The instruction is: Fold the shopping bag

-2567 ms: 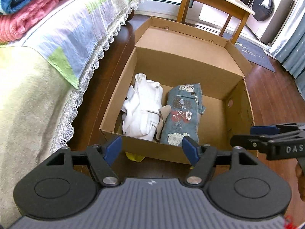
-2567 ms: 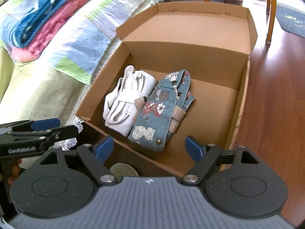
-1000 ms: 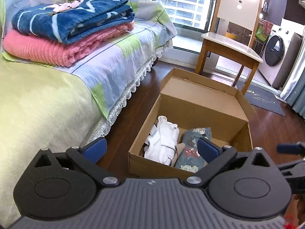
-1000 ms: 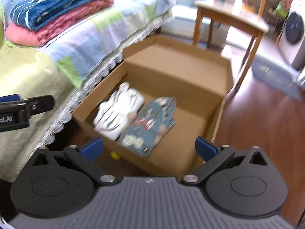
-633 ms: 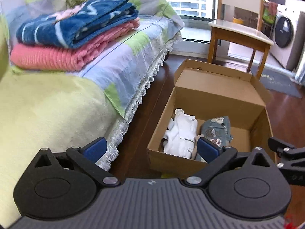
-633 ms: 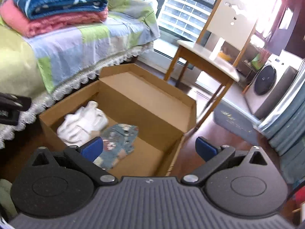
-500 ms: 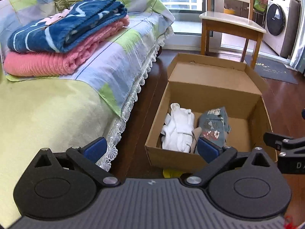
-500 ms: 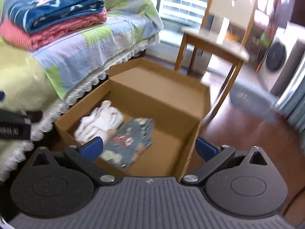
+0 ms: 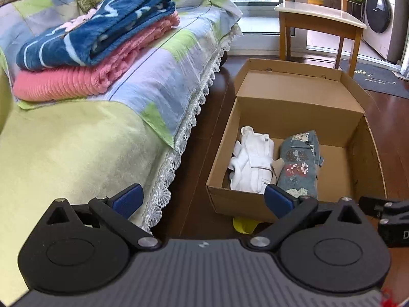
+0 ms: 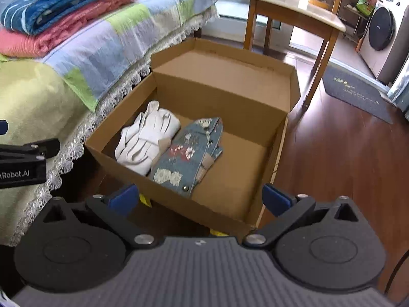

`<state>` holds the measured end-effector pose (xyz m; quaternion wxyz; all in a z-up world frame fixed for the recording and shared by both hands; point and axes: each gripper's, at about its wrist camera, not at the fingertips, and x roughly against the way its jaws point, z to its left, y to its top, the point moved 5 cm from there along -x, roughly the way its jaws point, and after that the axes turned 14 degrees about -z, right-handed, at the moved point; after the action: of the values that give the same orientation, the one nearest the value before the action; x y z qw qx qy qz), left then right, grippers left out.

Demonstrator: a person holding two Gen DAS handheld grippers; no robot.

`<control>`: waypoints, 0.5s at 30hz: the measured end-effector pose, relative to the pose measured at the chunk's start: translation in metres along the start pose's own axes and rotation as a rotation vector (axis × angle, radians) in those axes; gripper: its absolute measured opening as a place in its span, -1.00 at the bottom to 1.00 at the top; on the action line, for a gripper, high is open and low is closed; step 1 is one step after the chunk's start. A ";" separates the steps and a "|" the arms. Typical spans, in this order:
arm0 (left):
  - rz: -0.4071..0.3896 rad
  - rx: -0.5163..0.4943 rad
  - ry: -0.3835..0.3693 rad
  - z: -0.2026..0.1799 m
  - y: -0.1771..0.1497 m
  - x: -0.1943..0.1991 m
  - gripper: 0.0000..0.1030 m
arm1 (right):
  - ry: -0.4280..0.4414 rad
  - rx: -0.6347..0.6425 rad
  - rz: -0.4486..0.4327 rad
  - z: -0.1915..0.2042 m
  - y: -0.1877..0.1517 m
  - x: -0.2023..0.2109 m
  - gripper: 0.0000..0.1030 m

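- Dark wooden floor point(image 10: 332, 153) carries an open cardboard box point(image 10: 278, 138) beside a bed point(image 9: 76, 148).
- We see two folded bags side by side in the box: a white bag point(image 10: 145, 138) left, a blue floral bag point(image 10: 186, 153) touching it.
- Our left gripper point(image 9: 203, 199) and right gripper point(image 10: 199, 197) hover spread wide, gripping nothing.

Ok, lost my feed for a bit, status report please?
Left gripper and right gripper open, empty. White bag and floral denim bag folded, side by side in cardboard box. Nothing in the way.
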<state>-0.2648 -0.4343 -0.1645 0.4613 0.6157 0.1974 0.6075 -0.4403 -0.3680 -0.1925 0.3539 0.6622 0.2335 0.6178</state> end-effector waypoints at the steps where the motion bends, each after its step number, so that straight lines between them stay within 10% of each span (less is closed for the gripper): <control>1: 0.006 0.002 0.001 0.000 -0.001 -0.001 0.97 | 0.002 -0.003 0.009 -0.001 -0.001 -0.002 0.98; 15: 0.026 0.003 -0.051 -0.007 0.001 0.001 0.97 | -0.069 0.039 0.006 -0.004 -0.010 -0.007 0.98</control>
<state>-0.2716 -0.4318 -0.1648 0.4575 0.6342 0.1785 0.5971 -0.4439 -0.3661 -0.2042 0.3467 0.6907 0.2312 0.5910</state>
